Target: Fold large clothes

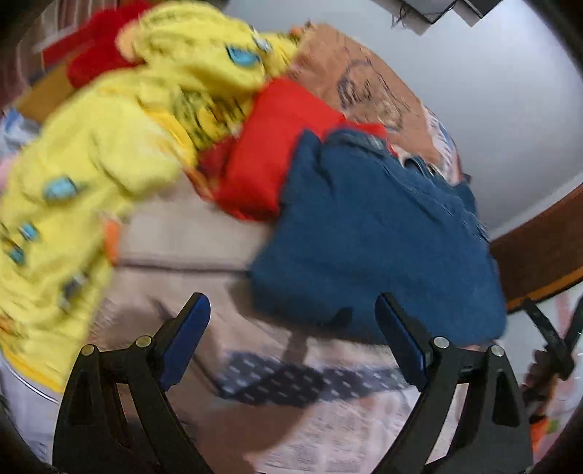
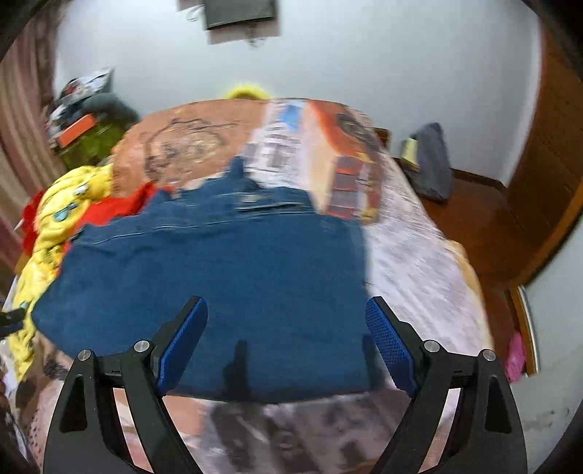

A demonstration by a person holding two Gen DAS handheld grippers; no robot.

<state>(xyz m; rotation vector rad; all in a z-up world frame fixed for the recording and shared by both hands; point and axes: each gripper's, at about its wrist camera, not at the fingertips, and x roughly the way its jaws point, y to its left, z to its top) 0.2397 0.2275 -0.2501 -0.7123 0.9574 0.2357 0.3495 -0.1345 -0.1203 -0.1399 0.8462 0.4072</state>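
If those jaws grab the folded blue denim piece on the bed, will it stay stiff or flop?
The blue denim garment would probably flop: it lies flat in soft layers with wrinkled edges. Thick cloth suggests some weight. It looks unlikely to slip on the printed bedspread.

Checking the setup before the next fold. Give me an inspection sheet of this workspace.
Surface: bed with a printed bedspread, bare at the near and right side.
Job's things: blue garment lies folded flat on the bed; yellow printed garment and red garment lie heaped to its left, unfolded.
Clutter: piled items on a stand by the curtain; a dark bundle on the wooden furniture at right.
Grippers: left hand-held gripper open, nothing between its fingers; right hand-held gripper open over the blue garment, holding nothing.
Cables: nothing seen.
Surroundings: white wall, a dark mounted box high on it, wooden door at right.
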